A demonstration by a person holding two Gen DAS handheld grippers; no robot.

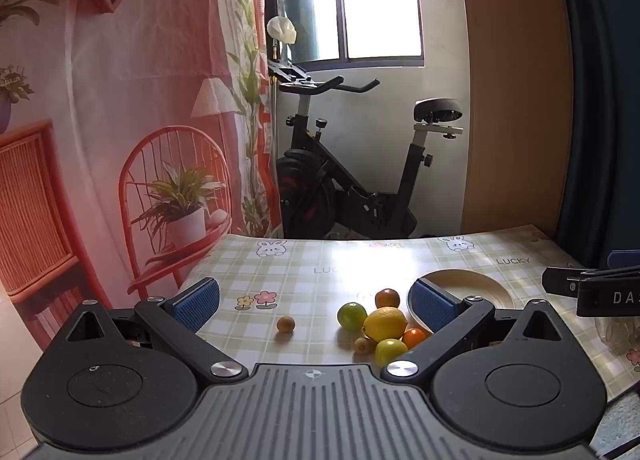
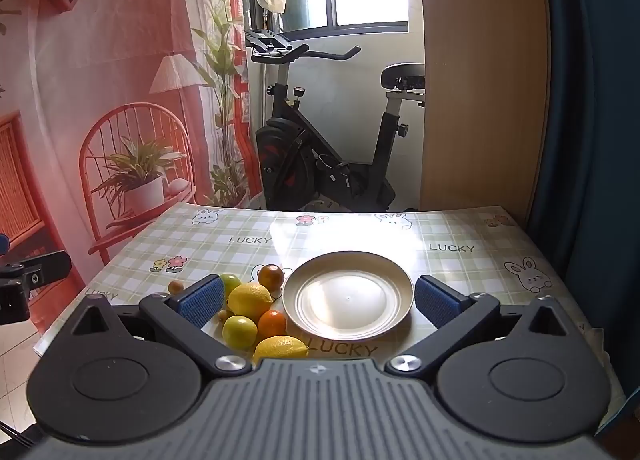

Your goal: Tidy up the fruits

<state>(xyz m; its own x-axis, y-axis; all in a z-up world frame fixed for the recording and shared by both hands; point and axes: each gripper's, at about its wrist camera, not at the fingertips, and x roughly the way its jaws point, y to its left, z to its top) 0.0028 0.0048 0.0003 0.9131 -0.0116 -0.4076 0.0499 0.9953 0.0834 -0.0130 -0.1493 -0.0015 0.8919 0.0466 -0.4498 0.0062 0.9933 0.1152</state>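
Observation:
A pile of fruit lies on the checked tablecloth: a big lemon [image 1: 385, 323], a green lime [image 1: 352, 315], a dark orange [image 1: 387, 297], a small orange [image 1: 413, 337], a yellow-green fruit [image 1: 390, 350] and two small brownish fruits [image 1: 285, 324]. In the right wrist view the same lemon [image 2: 250, 301] lies left of an empty cream plate [image 2: 348, 300], with a second lemon [image 2: 280, 347] nearest me. My left gripper [image 1: 316, 305] is open, held above the table before the pile. My right gripper [image 2: 320, 300] is open too, over the plate's left side, holding nothing.
The table [image 2: 460, 260] ends at the left and far edges. An exercise bike [image 2: 320, 148] stands behind it, before a window. A printed backdrop hangs on the left, a wooden panel and blue curtain on the right. The right gripper's body [image 1: 600, 292] shows beside the plate [image 1: 472, 284].

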